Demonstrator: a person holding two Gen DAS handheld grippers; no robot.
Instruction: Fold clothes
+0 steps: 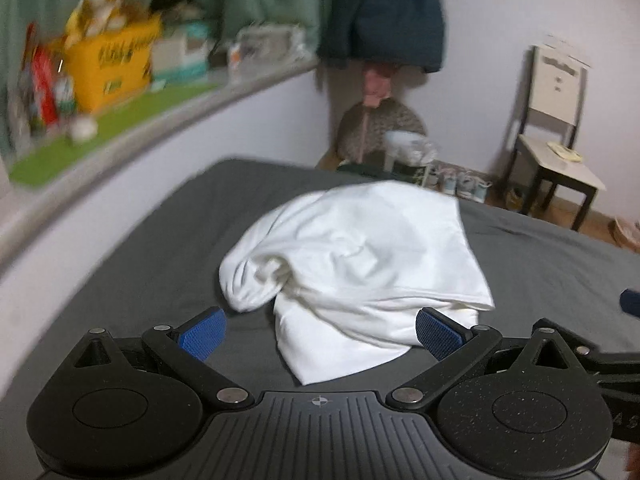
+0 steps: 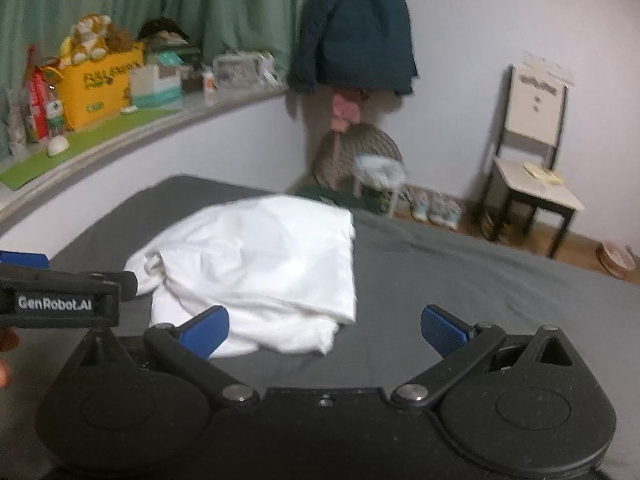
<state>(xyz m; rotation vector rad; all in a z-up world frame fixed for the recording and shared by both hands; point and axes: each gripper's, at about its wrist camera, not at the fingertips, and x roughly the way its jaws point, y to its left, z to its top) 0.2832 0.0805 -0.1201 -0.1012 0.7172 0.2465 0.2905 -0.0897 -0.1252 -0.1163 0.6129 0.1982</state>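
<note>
- Left gripper (image 1: pixel 320 330): spread wide, nothing between the blue pads (image 1: pixel 202 336); low over the bed, near edge of the shirt lying in the gap without being pinched.
- Right gripper (image 2: pixel 325 332): equally wide, empty; shirt's near right corner just beyond its left pad (image 2: pixel 206 330), bare sheet beyond the other.
- Shirt (image 1: pixel 360 256): white, lying on the grey bed (image 1: pixel 140 248) in a loose bundle of several layers, top layer smooth toward the far side, a bunched roll bulging on the left, lower layers poking out toward the grippers.
- Stage unclear: fits either a rough heap waiting to be spread flat, or a part-made fold wanting tidying. Both call for a sure hold on edges, not on the bulk.
- For a clean grip: slide each lower finger under one layer only, close on a hem or corner, not on the rolled lump.
- Keep both grips level and well apart, so cloth hangs taut between them and creases fall out.
- Lift only enough to clear the sheet; dragging likely to rumple layers underneath.
- Watch the left roll: probably a tucked sleeve or collar, too blurred to tell which.
- Plenty of bare bed to the right for laying flat.
</note>
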